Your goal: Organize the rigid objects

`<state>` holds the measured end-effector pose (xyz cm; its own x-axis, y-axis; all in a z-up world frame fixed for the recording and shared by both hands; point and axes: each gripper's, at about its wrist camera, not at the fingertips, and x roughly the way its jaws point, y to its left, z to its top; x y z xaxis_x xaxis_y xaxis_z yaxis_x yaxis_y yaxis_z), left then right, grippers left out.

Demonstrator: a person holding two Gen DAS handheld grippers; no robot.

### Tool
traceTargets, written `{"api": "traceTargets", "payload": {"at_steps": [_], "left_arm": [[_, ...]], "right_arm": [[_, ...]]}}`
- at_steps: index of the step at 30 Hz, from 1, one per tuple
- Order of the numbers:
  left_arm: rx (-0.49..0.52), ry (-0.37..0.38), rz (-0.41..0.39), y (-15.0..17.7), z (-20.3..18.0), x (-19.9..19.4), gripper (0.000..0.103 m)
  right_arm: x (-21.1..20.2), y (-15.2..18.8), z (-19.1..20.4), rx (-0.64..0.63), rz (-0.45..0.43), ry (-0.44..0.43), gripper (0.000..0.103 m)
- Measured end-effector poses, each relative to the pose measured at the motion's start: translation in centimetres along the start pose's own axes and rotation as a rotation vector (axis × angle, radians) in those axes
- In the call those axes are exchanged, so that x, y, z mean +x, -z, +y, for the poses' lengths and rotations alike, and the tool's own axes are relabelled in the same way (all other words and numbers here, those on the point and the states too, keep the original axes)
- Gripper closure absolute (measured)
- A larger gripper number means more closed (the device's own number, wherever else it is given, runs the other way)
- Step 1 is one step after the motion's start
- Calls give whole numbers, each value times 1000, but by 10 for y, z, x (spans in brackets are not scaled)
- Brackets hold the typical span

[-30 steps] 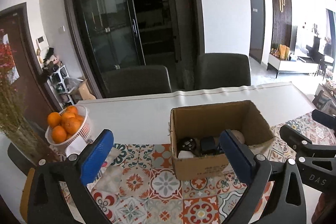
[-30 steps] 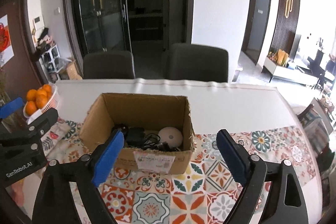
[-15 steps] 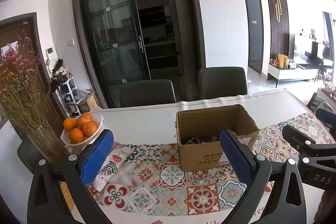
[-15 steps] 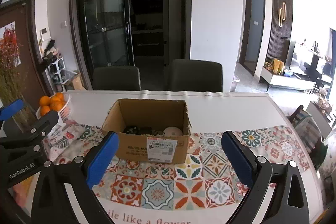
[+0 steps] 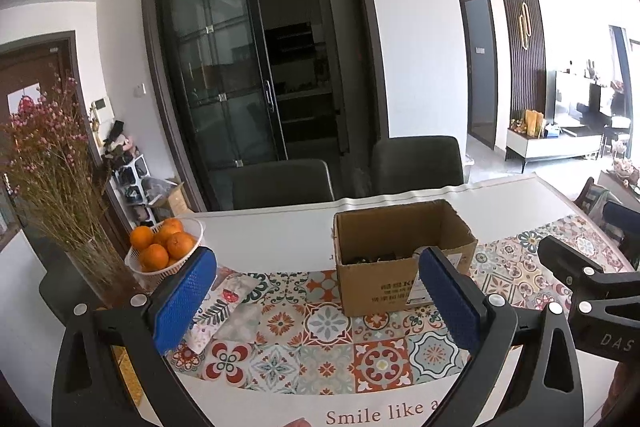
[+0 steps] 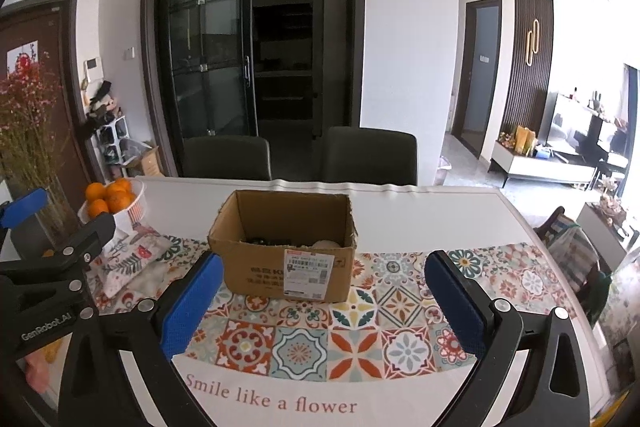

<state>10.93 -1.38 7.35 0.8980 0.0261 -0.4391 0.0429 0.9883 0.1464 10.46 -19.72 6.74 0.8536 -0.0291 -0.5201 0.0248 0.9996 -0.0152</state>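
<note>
The left gripper point(image 5: 318, 301) has its blue-padded fingers point(image 5: 182, 299) spread wide apart with nothing between them, held above the near part of the desk point(image 5: 280, 235). The right gripper point(image 6: 320, 301) is the same: fingers point(image 6: 190, 307) wide apart and empty, above the tiled-pattern runner point(image 6: 304, 339) with its printed line "Smile like a flower".

Past both sets of fingers, the cardboard box point(image 6: 282, 263) stands upright on the runner, at its far edge where the plain white desk surface begins. It is brown, open at the top with no flaps showing, and carries dark printing on its front wall and a white shipping label point(image 6: 308, 271) towards the right of that wall. Inside, only the tops of the contents show: dark items point(image 6: 266, 239) on the left that cannot be made out, and a pale rounded object point(image 6: 325, 245) on the right.

To the left of the box, well apart from it, a floral cloth pouch point(image 6: 132, 259) lies on the runner. Behind it a white basket point(image 5: 170, 265) holds oranges point(image 5: 162, 245), beside a glass vase of dried pink flowers point(image 5: 52, 155). Two dark chairs point(image 6: 226, 157) stand at the far side of the desk.
</note>
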Motion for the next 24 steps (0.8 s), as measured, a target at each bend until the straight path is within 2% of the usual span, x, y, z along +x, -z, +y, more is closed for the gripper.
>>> {"api": "traceTargets", "payload": {"at_steps": [12,24], "left_arm": [[5,5,-27,-3,-3,-9,0],[-3,17,-19,-2,-1,-9,0]], "right_arm": [[-10,0,-7,24,-18,-13,2],[-10,2,-6,22,-16,-19,2]]}}
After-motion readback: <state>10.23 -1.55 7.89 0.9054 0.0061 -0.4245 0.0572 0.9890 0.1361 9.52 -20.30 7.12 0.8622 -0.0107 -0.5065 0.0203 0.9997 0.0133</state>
